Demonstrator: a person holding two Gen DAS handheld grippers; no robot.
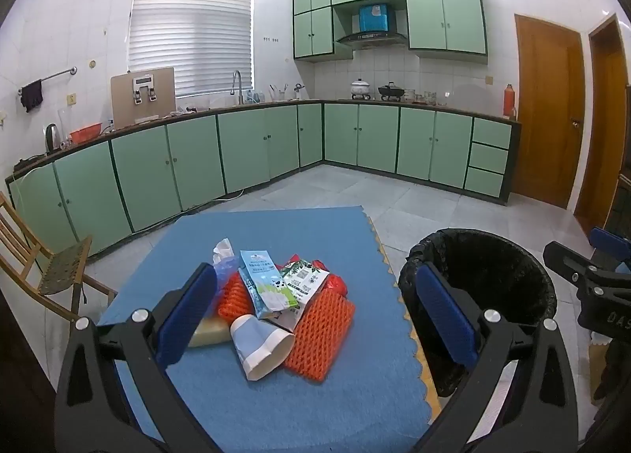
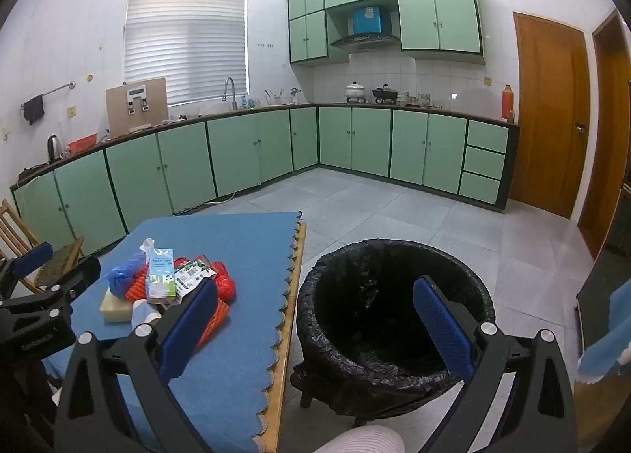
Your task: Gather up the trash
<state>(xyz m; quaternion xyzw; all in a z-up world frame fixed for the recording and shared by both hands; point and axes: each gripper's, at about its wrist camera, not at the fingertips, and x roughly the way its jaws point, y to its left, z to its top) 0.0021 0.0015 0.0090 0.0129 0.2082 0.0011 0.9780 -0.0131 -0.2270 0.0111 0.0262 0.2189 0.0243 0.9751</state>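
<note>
Left claw (image 1: 315, 311): spread wide, holding nothing; hovering above the surface, blue pads either side of the trash pile in its own view.
Right claw (image 2: 315, 324): spread wide, holding nothing; hanging over the gap between surface edge and bin, left pad across the pile's near edge, right pad across the bin mouth.
Surface (image 1: 276, 394): covered by a blue mat with scalloped edge; wooden rim showing along the right side (image 2: 290, 334).
Pile: heaped near the middle of the mat, all pieces touching or overlapping.
Carton (image 1: 264, 283): light blue and green, lying on top of the heap, tilted.
Cup (image 1: 262, 348): white paper, on its side at the near edge, mouth toward the camera.
Net (image 1: 319, 334): orange foam mesh, right of cup, lying flat; second orange mesh piece (image 1: 232, 297) left of the carton.
Wrapper (image 1: 305, 281): white with green print, resting against the carton's right side.
Red bag (image 2: 223, 281): crumpled plastic at the right of the heap.
Blue bag (image 2: 124, 275): crumpled, at the left of the heap, white tissue (image 1: 221, 248) poking out behind.
Sponge (image 2: 114, 309): pale yellow block, at the left foot of the heap.
Bin (image 2: 394, 319): round, black liner, just beside the right edge of the surface, on the floor; contents too dark to tell.
Chair (image 1: 39, 263): wooden, left of the surface.
Backdrop: green cabinets (image 1: 256, 145) along two walls, orange door (image 1: 548, 109) at right.
</note>
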